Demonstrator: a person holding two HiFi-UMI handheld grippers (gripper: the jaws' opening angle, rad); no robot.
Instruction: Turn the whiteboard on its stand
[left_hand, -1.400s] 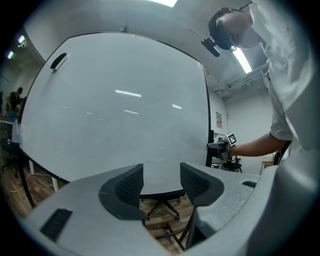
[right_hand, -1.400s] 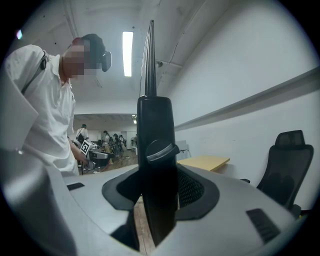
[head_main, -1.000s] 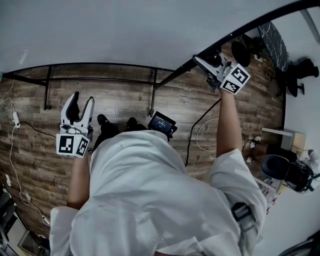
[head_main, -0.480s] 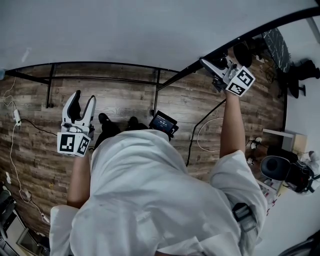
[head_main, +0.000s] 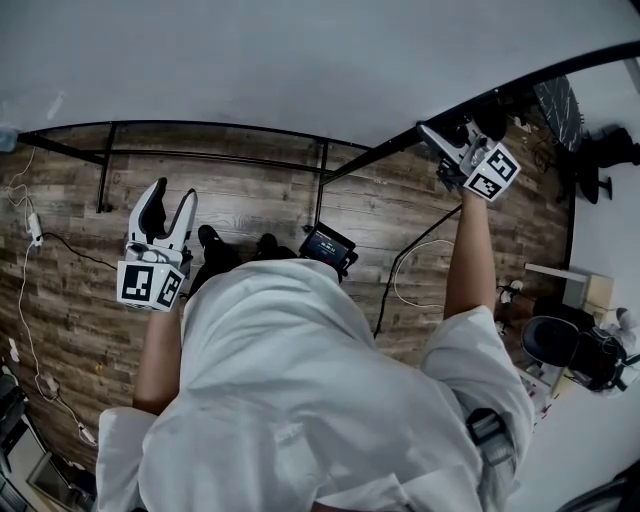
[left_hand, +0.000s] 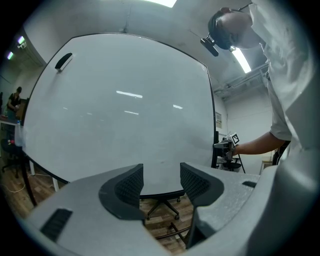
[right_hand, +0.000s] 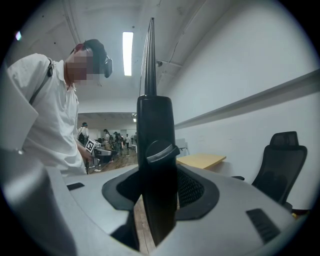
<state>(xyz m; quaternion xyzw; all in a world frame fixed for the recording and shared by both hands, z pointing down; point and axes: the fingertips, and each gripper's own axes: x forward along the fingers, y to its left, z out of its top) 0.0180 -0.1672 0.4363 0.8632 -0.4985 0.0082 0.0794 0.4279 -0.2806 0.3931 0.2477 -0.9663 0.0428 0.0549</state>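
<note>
Turning step in hand: right tool clamps the right edge of the whiteboard; left tool wide, empty. Next, likely: swing that edge round.

Wood floor, office chair, tan desk

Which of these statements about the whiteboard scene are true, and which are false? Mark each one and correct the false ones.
1. The right gripper is shut on the black edge of the whiteboard. True.
2. The left gripper also grips the whiteboard. False: its jaws stand apart with nothing between them.
3. The floor is wood plank. True.
4. A red office chair stands by the wall. False: the chair is black.
</note>
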